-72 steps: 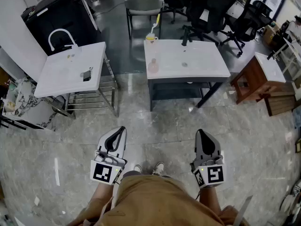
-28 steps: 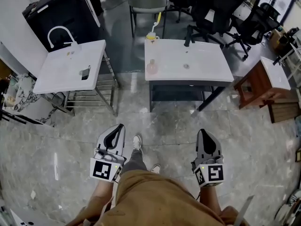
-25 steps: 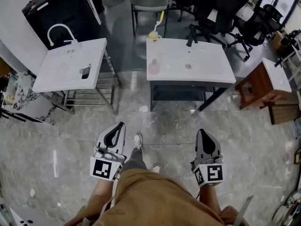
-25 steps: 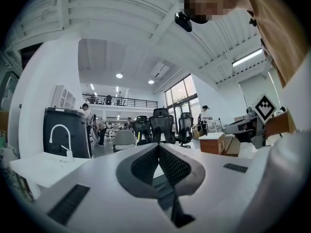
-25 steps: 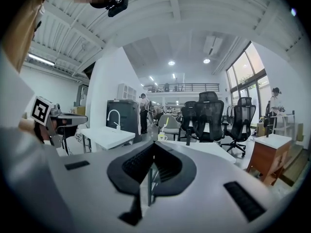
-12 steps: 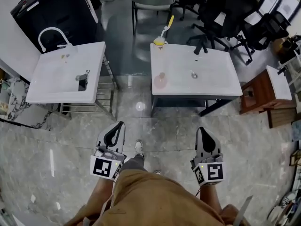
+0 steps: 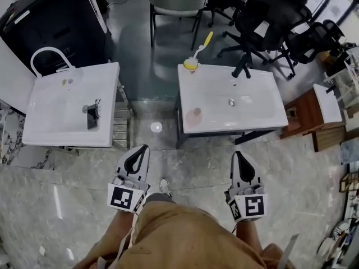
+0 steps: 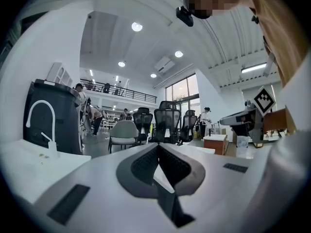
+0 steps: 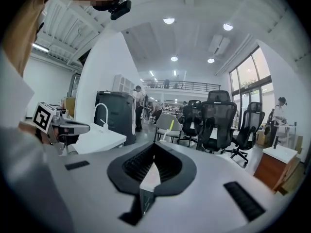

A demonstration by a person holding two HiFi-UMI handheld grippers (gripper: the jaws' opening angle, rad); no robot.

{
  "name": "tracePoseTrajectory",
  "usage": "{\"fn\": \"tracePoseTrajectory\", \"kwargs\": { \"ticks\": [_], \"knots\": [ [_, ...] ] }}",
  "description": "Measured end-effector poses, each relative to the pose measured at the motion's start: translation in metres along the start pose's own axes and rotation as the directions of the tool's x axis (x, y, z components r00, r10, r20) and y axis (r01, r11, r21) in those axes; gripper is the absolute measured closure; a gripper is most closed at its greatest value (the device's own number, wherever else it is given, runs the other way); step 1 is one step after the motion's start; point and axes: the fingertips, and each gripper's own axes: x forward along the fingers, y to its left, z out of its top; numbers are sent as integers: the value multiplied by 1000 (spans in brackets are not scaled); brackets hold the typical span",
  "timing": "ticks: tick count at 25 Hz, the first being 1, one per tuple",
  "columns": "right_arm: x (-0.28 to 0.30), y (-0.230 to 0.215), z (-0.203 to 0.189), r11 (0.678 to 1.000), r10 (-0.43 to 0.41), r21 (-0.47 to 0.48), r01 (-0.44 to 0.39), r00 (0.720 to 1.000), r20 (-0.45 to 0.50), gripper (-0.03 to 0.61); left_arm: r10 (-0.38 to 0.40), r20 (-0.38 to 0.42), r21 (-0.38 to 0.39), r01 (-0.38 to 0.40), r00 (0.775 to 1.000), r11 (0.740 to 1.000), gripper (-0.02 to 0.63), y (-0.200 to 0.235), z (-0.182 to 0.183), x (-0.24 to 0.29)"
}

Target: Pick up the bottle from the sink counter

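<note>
The bottle [image 7: 194, 115], small, pinkish and translucent, stands upright near the front left corner of the white sink counter [image 7: 263, 108] in the head view. Both grippers hang over the floor on the near side of that counter, apart from it. My left gripper [image 7: 144, 148] points at the gap between the two counters, jaws shut with nothing between them [image 8: 158, 147]. My right gripper [image 7: 238, 154] sits below the counter's front edge, to the right of the bottle, also shut and empty [image 9: 154, 144]. Neither gripper view shows the bottle.
A second white sink counter [image 7: 50, 122] with a white curved faucet [image 7: 47, 58] stands at left. A yellow brush in a cup [image 7: 192, 64] and a black faucet [image 7: 242, 67] sit at the bottle counter's back. Office chairs [image 7: 263, 21] behind, a wooden cabinet [image 7: 314, 111] at right.
The person has walked forward: both sink counters and the bottle have come closer to the grippers in the head view. Both grippers stayed shut and held their pose.
</note>
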Motion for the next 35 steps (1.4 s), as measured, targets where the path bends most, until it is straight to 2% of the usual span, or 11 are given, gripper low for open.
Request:
{"fn": "tracePoseTrajectory", "kwargs": {
  "ticks": [5, 12, 17, 24, 28, 35],
  "knots": [
    [10, -1, -2, 999, -32, 9, 33, 999, -22, 574, -41, -13, -5, 41, 999, 999, 612, 12, -4, 27],
    [11, -23, -1, 998, -59, 17, 60, 998, -21, 574, -85, -14, -2, 85, 996, 996, 612, -6, 2, 58],
    [23, -38, 1, 1000, -9, 18, 9, 1000, -7, 574, -51, 7, 10, 51, 999, 999, 612, -17, 11, 73],
    [43, -66, 23, 998, 50, 44, -53, 997, 62, 574, 55, 34, 61, -57, 998, 997, 612, -27, 35, 77],
    [50, -68, 19, 996, 73, 53, -76, 995, 68, 574, 86, 26, 88, -88, 996, 992, 612, -21, 32, 84],
    [45, -79, 3, 995, 65, 73, -68, 997, 44, 574, 113, -15, 125, -111, 993, 986, 612, -22, 17, 102]
  ]
}}
